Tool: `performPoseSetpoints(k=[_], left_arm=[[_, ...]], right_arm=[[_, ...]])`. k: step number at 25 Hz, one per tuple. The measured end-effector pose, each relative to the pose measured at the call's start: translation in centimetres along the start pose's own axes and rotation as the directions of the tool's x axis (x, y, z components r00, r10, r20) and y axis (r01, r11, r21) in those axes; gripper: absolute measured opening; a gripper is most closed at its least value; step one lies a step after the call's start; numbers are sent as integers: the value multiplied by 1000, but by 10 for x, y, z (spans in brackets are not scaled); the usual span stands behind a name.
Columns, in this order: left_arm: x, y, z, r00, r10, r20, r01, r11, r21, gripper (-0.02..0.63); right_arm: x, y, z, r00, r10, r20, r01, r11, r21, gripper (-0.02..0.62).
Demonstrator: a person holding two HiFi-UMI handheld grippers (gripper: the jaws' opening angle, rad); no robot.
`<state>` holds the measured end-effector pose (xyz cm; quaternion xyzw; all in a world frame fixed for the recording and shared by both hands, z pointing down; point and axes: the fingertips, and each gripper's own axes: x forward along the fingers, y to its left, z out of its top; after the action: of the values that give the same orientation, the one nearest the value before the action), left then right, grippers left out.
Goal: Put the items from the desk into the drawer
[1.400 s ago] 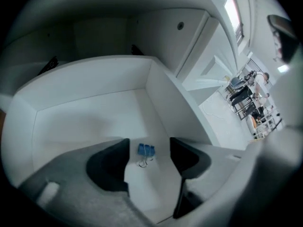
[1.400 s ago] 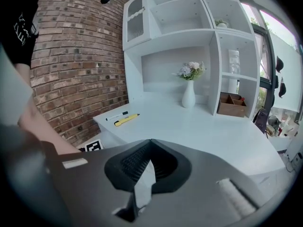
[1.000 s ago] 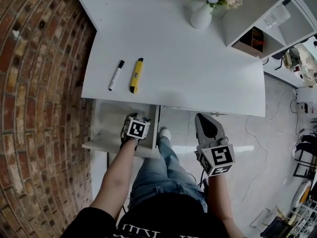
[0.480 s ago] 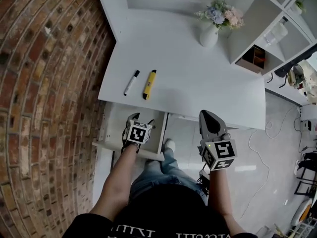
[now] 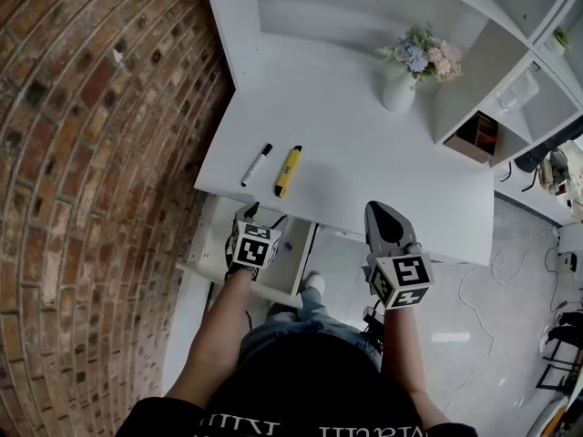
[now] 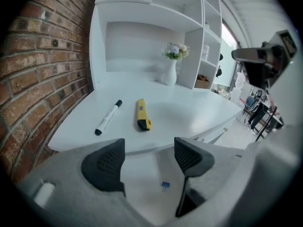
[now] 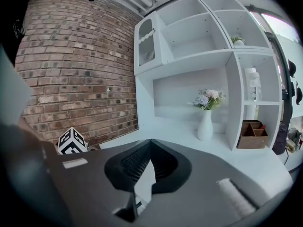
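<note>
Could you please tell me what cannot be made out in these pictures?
- Drawer interior, head view: largely covered by the left gripper and the desk edge.
- Yellow item, head view: too small to identify.
- Marker and yellow item, right gripper view: not visible; the right gripper body fills the lower picture.
- Wooden box contents: too small in every view.

The head view looks steeply down on the desk (image 5: 364, 162). Both gripper views face across it from low down; all 3 share the vase (image 5: 399, 91).
</note>
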<state>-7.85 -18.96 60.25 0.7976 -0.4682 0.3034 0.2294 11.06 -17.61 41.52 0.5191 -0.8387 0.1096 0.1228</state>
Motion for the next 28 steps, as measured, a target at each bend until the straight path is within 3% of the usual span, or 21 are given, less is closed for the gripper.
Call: performPoseSetpoints(k=[14,25,27,28], left_arm=[[55,7,60,1000,0,1,0,999,37,327],[105,28,82,997,19,-79,-18,1000,20,322],[107,31,81,992,37,-117,-35,999,21,279],[107,33,79,989,49,-140,-46,999,21,125]], right_arm=[[18,-45,-15,999,-10,-45,12,999,34,-2],[19,-79,-33,994,-44,-99,50,997,58,-2],[20,-80,-35,993,-46,-105,52,997,57,-2],[20,-81,-36,993,-46,-108,52,997,56,-2]])
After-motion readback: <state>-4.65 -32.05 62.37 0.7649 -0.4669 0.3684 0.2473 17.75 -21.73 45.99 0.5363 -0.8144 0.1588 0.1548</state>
